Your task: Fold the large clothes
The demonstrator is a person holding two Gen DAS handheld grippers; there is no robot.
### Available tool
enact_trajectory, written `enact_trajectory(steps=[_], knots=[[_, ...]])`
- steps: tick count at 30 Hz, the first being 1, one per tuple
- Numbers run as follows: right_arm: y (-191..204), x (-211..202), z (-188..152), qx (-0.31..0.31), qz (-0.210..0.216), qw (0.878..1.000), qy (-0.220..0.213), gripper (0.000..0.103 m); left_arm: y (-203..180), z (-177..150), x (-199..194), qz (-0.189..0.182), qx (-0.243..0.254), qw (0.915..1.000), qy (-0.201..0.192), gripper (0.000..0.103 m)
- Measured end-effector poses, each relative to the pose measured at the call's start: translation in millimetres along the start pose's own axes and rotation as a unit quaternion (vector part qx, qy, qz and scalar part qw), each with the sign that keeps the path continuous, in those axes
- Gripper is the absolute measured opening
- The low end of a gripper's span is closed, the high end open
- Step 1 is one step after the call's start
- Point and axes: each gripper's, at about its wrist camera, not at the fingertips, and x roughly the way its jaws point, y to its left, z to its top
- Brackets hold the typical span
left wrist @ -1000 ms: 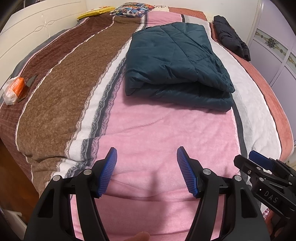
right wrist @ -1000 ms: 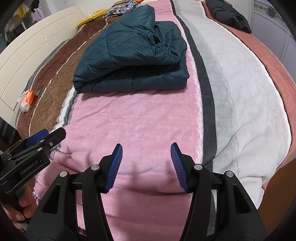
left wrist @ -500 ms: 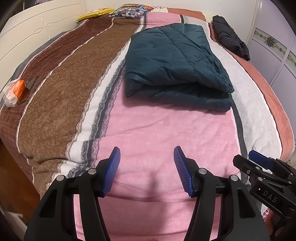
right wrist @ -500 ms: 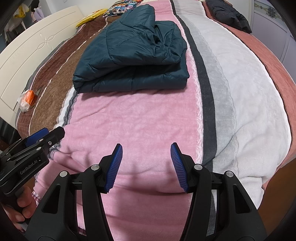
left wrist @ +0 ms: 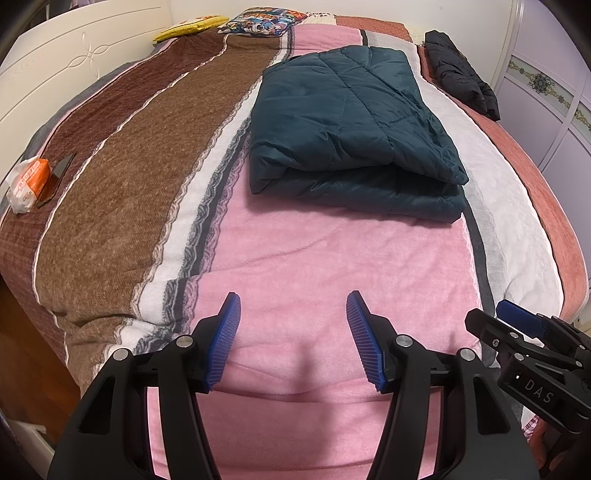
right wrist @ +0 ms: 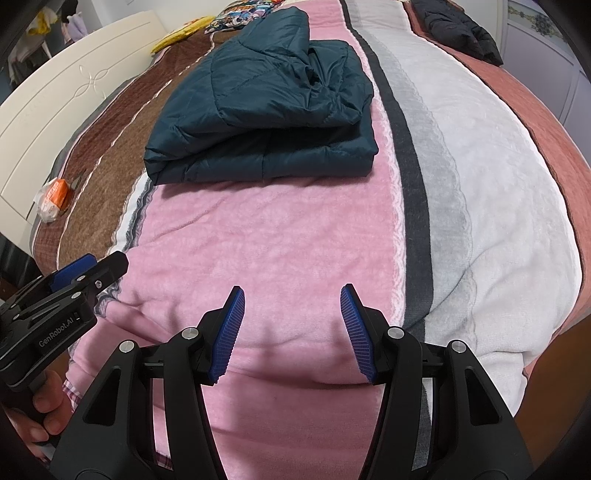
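Note:
A dark teal quilted jacket [left wrist: 351,122] [right wrist: 266,110] lies folded in a thick rectangle on the pink stripe of the bed blanket [left wrist: 314,258]. My left gripper [left wrist: 293,295] hovers over the blanket's near end, well short of the jacket, open with nothing between its blue pads. My right gripper [right wrist: 291,288] hangs beside it, also open and empty, and shows at the left wrist view's right edge [left wrist: 517,317]. The left gripper [right wrist: 88,266] appears at the lower left of the right wrist view, a hand on its handle.
A black garment [left wrist: 461,77] lies bunched at the far right edge of the bed. An orange packet in plastic [left wrist: 29,181] rests at the left edge near the white headboard [left wrist: 74,48]. Pillows [left wrist: 262,22] sit at the far end. Wardrobe doors [left wrist: 546,92] stand on the right.
The left gripper's jaws have drawn a little closer together. Both hands and the jacket stay where they were.

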Motion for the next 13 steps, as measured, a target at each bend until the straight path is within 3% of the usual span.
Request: enact_trajectory(steps=[13], knots=[[-0.5, 0.4, -1.8, 0.001, 0.000, 1.000, 0.002, 0.054, 0.9, -0.6, 2.1, 0.000, -0.002, 1.0000, 0.005, 0.057]])
